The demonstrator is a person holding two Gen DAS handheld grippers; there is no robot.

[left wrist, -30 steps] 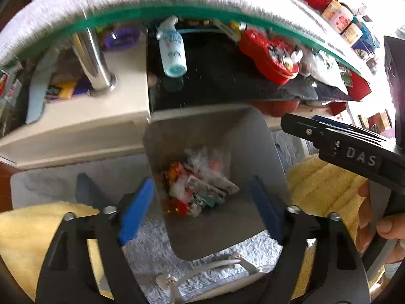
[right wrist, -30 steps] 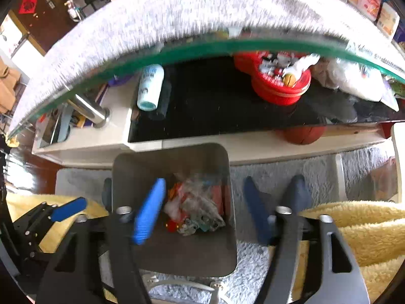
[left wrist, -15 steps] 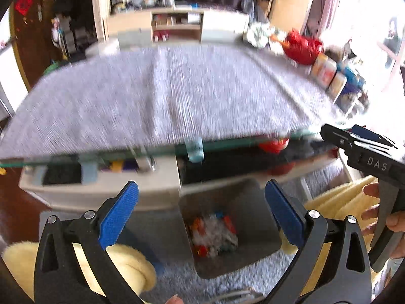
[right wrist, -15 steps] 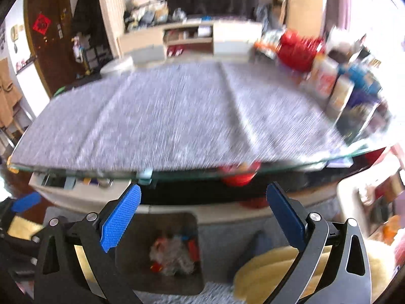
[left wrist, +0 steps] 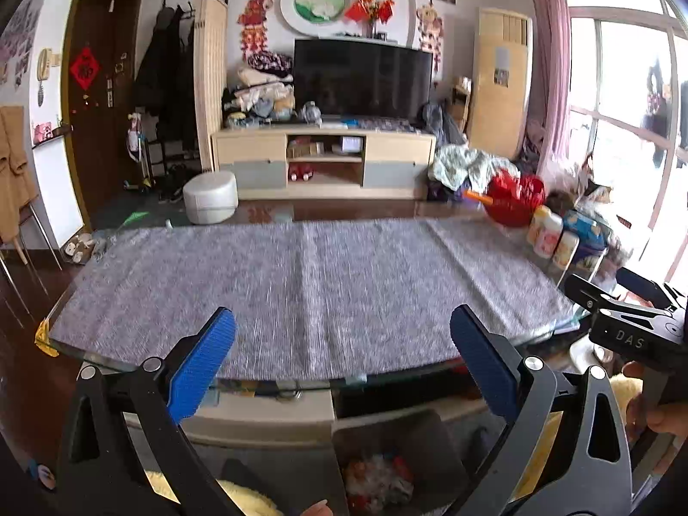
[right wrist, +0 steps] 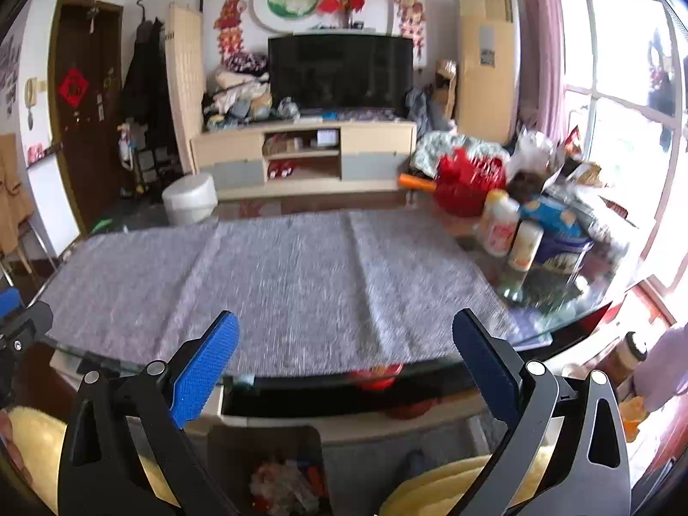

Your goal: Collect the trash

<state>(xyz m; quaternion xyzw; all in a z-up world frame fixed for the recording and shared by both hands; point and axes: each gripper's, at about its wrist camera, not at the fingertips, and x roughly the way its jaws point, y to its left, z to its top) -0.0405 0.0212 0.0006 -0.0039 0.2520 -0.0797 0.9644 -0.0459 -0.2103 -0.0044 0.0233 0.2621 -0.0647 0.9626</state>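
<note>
Grey woven cloth (left wrist: 309, 284) covers the glass-topped bench (left wrist: 69, 346), and both grippers hang above its near edge with jaws spread wide, holding nothing: left gripper (left wrist: 344, 354), right gripper (right wrist: 346, 357). Crumpled red and white trash (left wrist: 378, 479) sits inside the grey square bin (left wrist: 425, 443) on the floor below the bench edge. Red plastic basket (right wrist: 468, 187) and some bottles (right wrist: 499, 225) crowd the bench's far right end.
</note>
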